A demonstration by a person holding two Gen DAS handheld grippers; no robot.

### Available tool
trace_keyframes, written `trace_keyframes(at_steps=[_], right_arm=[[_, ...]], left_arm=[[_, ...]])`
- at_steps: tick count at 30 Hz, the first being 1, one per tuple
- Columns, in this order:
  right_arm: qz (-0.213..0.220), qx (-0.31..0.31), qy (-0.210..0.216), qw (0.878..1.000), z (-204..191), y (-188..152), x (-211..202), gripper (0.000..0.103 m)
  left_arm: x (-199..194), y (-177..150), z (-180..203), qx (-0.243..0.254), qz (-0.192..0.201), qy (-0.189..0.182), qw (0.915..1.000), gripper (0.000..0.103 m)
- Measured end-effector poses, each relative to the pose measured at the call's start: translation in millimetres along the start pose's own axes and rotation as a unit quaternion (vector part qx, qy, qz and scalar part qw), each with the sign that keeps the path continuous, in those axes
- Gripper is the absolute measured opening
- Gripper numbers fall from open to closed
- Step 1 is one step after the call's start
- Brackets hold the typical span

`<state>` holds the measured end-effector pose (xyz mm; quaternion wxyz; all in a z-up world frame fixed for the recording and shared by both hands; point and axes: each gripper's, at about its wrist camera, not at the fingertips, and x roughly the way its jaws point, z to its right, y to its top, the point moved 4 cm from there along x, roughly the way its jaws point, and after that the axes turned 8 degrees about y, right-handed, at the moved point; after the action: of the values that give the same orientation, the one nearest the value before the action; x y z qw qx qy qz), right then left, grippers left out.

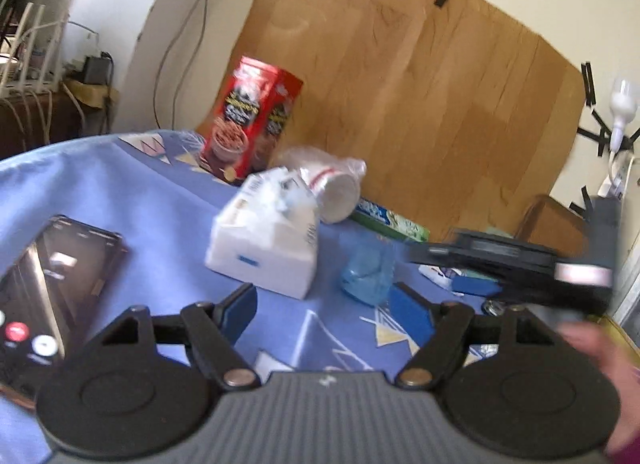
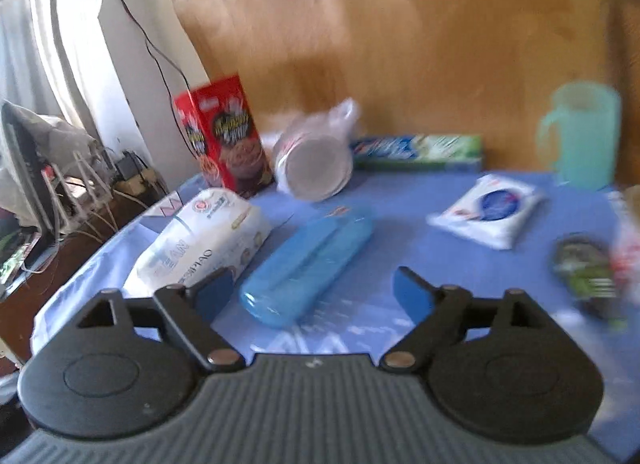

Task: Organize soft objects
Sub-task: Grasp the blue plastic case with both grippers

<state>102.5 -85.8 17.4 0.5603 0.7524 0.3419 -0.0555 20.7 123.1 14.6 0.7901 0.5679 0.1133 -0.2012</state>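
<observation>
In the right wrist view, a soft white wipes pack (image 2: pixel 204 240) lies at the left edge of the blue tablecloth (image 2: pixel 400 232). A smaller white soft pack (image 2: pixel 490 211) lies to the right. My right gripper (image 2: pixel 314 290) is open, and the near end of a blue plastic case (image 2: pixel 308 264) lies between its blue pads without touching them. In the left wrist view, my left gripper (image 1: pixel 326 314) is open and empty above the cloth. The white pack (image 1: pixel 264 248) and the blue case (image 1: pixel 366 272) lie just ahead of it.
A red snack box (image 2: pixel 224 135), bagged cups (image 2: pixel 316 163) and a green box (image 2: pixel 420 149) line the back by a wooden board. A teal mug (image 2: pixel 580 135) and a dark round lid (image 2: pixel 588 268) are at right. A phone (image 1: pixel 52 288) lies at left. A hand (image 1: pixel 600 364) holds a blurred black tool.
</observation>
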Motion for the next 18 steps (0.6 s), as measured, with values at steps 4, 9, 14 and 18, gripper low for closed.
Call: trace_keyframes(at_steps=[4, 9, 14, 18], right_arm=[[-0.030, -0.001, -0.051, 0.998, -4, 5, 47, 0.093], [-0.066, -0.011, -0.013, 0.998, -6, 3, 57, 0.071], [-0.099, -0.044, 0.026, 0.994, -10, -11, 22, 0.055], [-0.107, -0.016, 0.072, 0.992, 2, -38, -25, 0.056]], left_arm=[[-13, 3, -10, -0.006, 0.010, -0.014, 0.9998, 0.074], [-13, 2, -7, -0.006, 0.005, -0.027, 0.9996, 0.074], [-7, -2, 2, -0.004, -0.012, -0.045, 0.9989, 0.074], [-9, -5, 19, 0.007, -0.022, -0.064, 0.9977, 0.074]])
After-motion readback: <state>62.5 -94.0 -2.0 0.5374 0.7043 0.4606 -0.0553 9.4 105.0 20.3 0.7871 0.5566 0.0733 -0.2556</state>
